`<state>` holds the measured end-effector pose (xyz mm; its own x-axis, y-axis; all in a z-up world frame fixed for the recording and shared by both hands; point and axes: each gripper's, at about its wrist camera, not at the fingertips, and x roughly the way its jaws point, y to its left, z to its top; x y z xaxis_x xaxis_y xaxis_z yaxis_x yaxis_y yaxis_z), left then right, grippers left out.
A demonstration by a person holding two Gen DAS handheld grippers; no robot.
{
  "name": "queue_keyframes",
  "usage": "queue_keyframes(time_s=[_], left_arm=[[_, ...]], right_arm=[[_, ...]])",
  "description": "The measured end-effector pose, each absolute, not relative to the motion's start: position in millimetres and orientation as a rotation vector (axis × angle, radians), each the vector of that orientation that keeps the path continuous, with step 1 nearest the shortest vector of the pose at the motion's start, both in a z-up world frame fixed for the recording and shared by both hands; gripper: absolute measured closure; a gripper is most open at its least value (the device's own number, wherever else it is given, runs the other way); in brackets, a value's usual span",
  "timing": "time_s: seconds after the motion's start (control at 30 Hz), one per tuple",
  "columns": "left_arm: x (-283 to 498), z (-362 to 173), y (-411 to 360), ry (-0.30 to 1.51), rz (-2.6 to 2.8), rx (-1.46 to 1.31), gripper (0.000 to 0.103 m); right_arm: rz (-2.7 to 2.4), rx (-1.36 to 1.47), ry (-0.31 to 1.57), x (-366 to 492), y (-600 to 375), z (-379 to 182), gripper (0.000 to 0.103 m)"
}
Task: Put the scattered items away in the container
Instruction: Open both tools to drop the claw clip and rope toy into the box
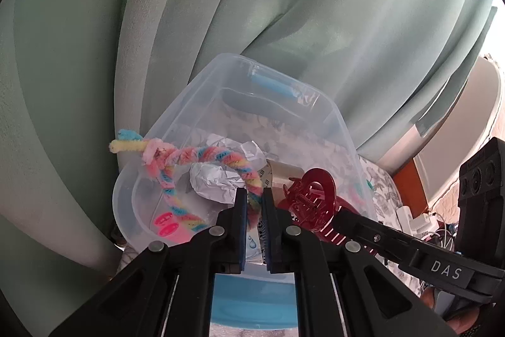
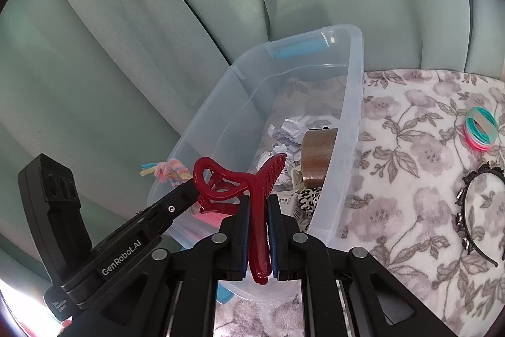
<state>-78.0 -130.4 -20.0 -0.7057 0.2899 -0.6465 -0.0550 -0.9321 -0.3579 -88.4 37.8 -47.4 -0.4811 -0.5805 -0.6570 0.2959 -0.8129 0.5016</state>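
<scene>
Clear plastic forms the container (image 1: 344, 128), and from the left wrist view the left claw (image 1: 254, 204) hangs just over its near rim, clamped tight on a twisted pastel pipe cleaner (image 1: 202, 157) whose free end arches out past the bin's left wall. Inside the bin lie crumpled foil and paper (image 1: 217, 179), a roll of brown tape (image 1: 284, 172) and a pink hair clip (image 1: 165, 225). To the right, the right claw (image 1: 344, 217) reaches in carrying a dark red hair claw clip (image 1: 312, 195). Green curtains (image 1: 284, 5) hang behind. From the right wrist view, the right claw (image 2: 258, 210) is closed narrowly on that red clip (image 2: 240, 182), holding it above the near end of the container (image 2: 350, 128), which rests on a flower-patterned cloth (image 2: 410, 179). The left claw (image 2: 186, 188) enters from the left, the pipe cleaner (image 2: 167, 169) showing beyond it through the bin wall. Still out on the cloth, well right of the bin, lie a bundle of coloured elastic bands (image 2: 481, 128) and a black headband (image 2: 467, 210).
</scene>
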Motion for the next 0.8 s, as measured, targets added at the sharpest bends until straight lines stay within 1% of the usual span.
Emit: queue_keyframes(time_s=[0.13, 0.17, 0.2, 0.23, 0.27, 0.3, 0.43, 0.57, 0.67, 0.8], left_arm=[[-79.7, -20.0, -129.4, -0.466, 2.681, -1.113, 0.093], [-80.3, -19.6, -128.9, -0.469, 2.672, -1.116, 0.088], [-80.9, -18.9, -128.3, -0.473, 2.663, -1.116, 0.078], [-80.9, -17.7, -127.3, -0.475, 2.658, -1.111, 0.071], [-80.4, -15.9, -126.1, -0.472, 2.659, -1.107, 0.055], [-79.7, -14.6, -125.2, -0.470, 2.663, -1.109, 0.047], [-76.3, -11.7, -127.8, -0.493, 2.657, -1.132, 0.046], [-69.2, -2.6, -128.6, -0.493, 2.676, -1.126, 0.045], [-61.0, 7.7, -125.5, -0.477, 2.693, -1.104, 0.042], [-47.0, 24.3, -115.5, -0.436, 2.699, -1.070, 0.040]], right_arm=[[-2.293, 1.198, -0.425, -88.6, 36.2, -46.8, 0.090], [-2.295, 1.202, -0.416, -89.6, 34.7, -46.7, 0.090], [-2.295, 1.205, -0.410, -89.1, 34.3, -46.1, 0.088], [-2.292, 1.206, -0.412, -88.5, 34.5, -45.4, 0.083], [-2.284, 1.205, -0.419, -88.3, 35.0, -44.7, 0.081], [-2.279, 1.202, -0.423, -87.1, 35.6, -43.2, 0.076], [-2.304, 1.179, -0.415, -80.4, 39.1, -34.3, 0.063], [-2.331, 1.170, -0.460, -72.3, 52.0, -26.1, 0.062], [-2.351, 1.150, -0.483, -63.5, 62.2, -16.7, 0.062], [-2.379, 1.098, -0.504, -48.3, 73.8, -0.1, 0.057]])
